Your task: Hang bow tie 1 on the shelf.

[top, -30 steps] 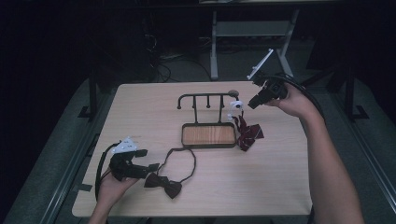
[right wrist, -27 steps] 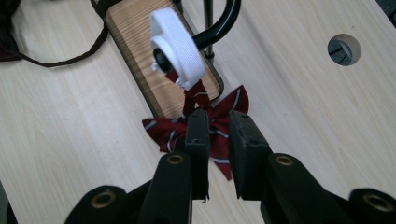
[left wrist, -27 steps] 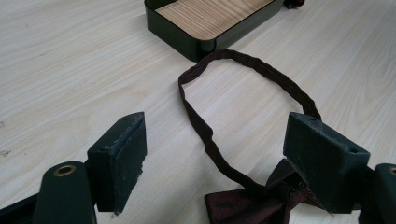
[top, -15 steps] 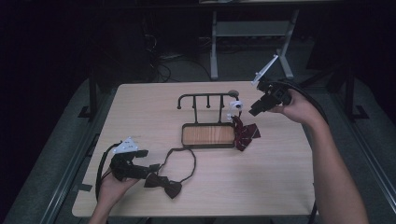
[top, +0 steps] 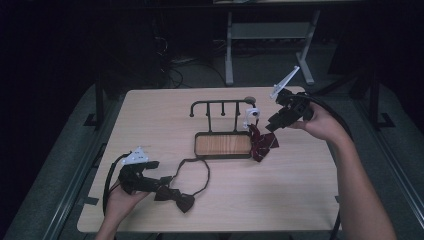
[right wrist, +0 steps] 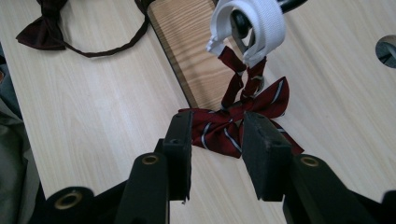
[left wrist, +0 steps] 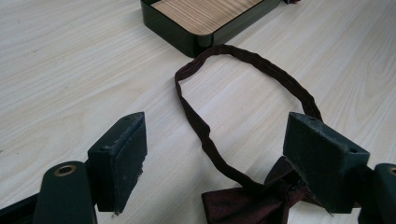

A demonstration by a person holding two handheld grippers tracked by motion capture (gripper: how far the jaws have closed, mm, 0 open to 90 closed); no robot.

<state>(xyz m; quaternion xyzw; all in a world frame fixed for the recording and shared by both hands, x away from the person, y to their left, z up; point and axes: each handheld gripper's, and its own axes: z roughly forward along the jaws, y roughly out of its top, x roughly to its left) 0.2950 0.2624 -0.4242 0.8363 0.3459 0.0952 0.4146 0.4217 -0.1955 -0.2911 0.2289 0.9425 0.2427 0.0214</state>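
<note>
My right gripper (right wrist: pixel 217 154) has just been opening its jaws; they stand partly apart now with nothing pressed between them. Just beyond them the striped bow tie (right wrist: pixel 238 123) hangs by its white band (right wrist: pixel 254 23) on the rack (top: pixel 220 105), so I judge this tie is placed. My left gripper (left wrist: pixel 224 158) is wide open around the dark bow tie (left wrist: pixel 252 205) on the table (top: pixel 300 190), which I think comes next.
</note>
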